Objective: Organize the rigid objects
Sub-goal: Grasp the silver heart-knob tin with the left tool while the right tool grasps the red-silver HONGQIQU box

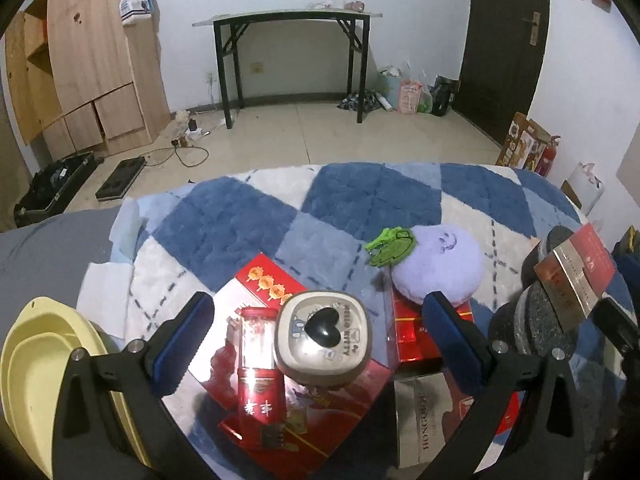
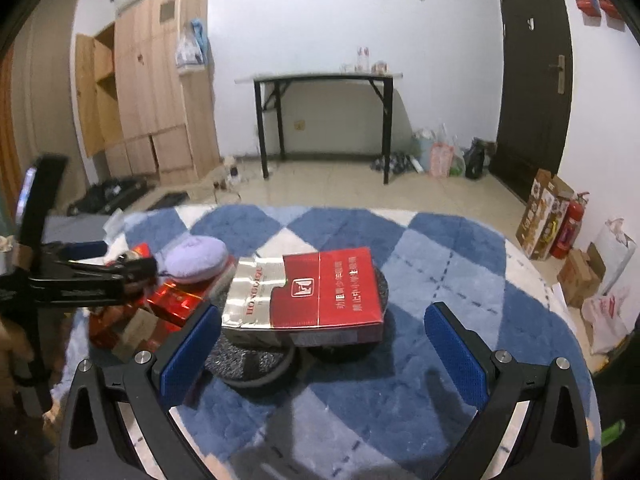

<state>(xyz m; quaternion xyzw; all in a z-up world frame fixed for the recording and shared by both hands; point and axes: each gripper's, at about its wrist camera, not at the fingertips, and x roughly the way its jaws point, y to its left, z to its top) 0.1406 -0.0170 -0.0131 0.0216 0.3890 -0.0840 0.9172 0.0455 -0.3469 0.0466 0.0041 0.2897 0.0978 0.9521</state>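
In the left wrist view my left gripper is open, its jaws on either side of a beige square-lidded jar with a black heart knob and a red can. Both stand on a flat red box. A silver Hongqiqu carton and a red shiny box lie right of them. In the right wrist view my right gripper is open, close behind a red-and-silver cigarette carton lying on dark round grey discs. The left gripper shows at the left.
A purple plush cushion with green clips lies on the blue-and-white checked rug. Yellow bowls sit at the left. A black folding table, wooden wardrobe and dark door stand beyond.
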